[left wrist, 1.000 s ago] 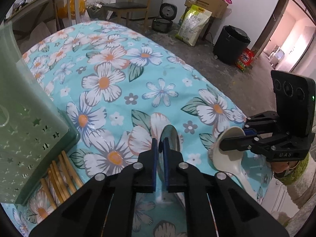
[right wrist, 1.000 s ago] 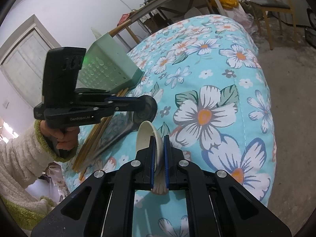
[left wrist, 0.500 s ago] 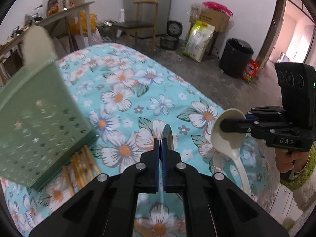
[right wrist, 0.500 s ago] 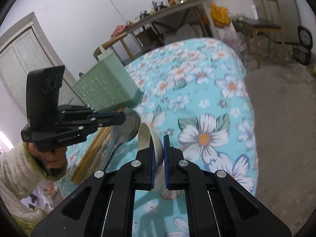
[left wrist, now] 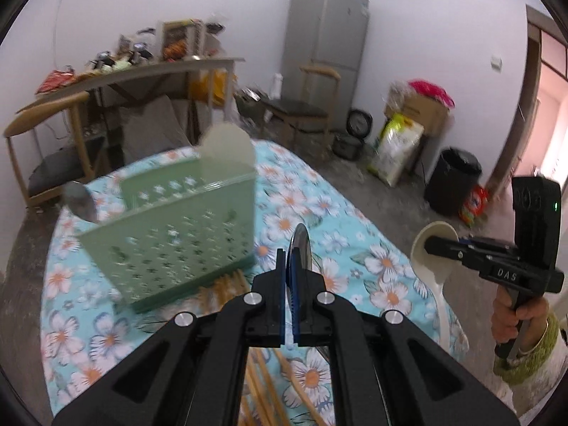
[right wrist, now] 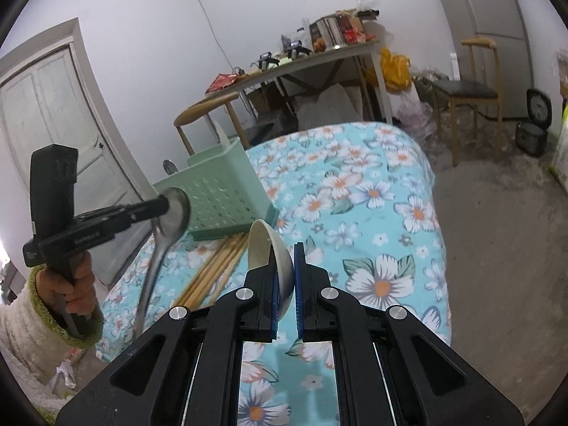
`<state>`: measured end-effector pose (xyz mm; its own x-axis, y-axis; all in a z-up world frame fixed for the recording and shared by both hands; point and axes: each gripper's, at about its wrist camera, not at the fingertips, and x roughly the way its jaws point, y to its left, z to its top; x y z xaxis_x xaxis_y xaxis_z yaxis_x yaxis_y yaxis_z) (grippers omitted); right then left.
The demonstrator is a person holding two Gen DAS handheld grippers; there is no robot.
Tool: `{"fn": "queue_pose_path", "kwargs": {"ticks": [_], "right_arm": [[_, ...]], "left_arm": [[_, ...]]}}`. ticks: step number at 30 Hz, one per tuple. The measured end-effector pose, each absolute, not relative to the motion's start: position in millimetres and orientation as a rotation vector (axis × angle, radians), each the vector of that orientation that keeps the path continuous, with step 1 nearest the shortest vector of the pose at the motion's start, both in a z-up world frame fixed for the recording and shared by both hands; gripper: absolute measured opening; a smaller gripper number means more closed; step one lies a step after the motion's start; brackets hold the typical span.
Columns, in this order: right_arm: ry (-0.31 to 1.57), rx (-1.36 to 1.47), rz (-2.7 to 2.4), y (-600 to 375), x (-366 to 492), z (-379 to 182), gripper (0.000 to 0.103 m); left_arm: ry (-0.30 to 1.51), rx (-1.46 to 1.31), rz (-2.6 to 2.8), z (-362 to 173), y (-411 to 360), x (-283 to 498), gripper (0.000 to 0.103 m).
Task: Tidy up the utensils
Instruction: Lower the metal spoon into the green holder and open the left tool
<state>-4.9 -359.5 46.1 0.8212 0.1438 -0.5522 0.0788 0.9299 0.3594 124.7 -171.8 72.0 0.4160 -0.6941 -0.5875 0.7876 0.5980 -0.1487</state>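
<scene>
Left gripper (left wrist: 291,280) clamped tight on a metal spoon (left wrist: 301,248), bowl poking up edge-on past the closed fingers, handle hanging down below, as seen from the right wrist view (right wrist: 156,248). Right gripper (right wrist: 284,280) clamped on a white ceramic spoon (right wrist: 268,248), bowl up between the blue pads, handle trailing down, seen at the right of the left wrist view (left wrist: 435,259). Both spoons held up in the air above a round table under a turquoise floral cloth (right wrist: 372,191). Standing on the cloth to the left, a pale green perforated utensil holder (left wrist: 177,234), upright, with another metal spoon (left wrist: 80,200) poking out of its far left corner. Just in front of the holder's near edge, a bundle of wooden chopsticks (right wrist: 213,269) lying flat on the cloth. Beyond the table, a cluttered shelf, wooden chairs and a grey fridge (left wrist: 325,46) against the far wall
</scene>
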Motion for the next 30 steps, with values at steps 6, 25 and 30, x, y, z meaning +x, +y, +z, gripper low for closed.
{"fn": "queue_pose_path", "kwargs": {"ticks": [6, 25, 30], "right_arm": [[0.591, 0.364, 0.032, -348.7, -7.9, 58.5, 0.006], [0.560, 0.332, 0.065, -320.7, 6.5, 76.4, 0.006], [0.503, 0.300, 0.078, -315.8, 23.7, 102.2, 0.006]], "left_arm": [[0.577, 0.087, -0.874, 95.5, -134.7, 121.6, 0.002], [0.409, -0.069, -0.743, 138.1, -75.4, 132.3, 0.002], [0.412, -0.086, -0.733, 133.3, -69.3, 131.9, 0.002]]}}
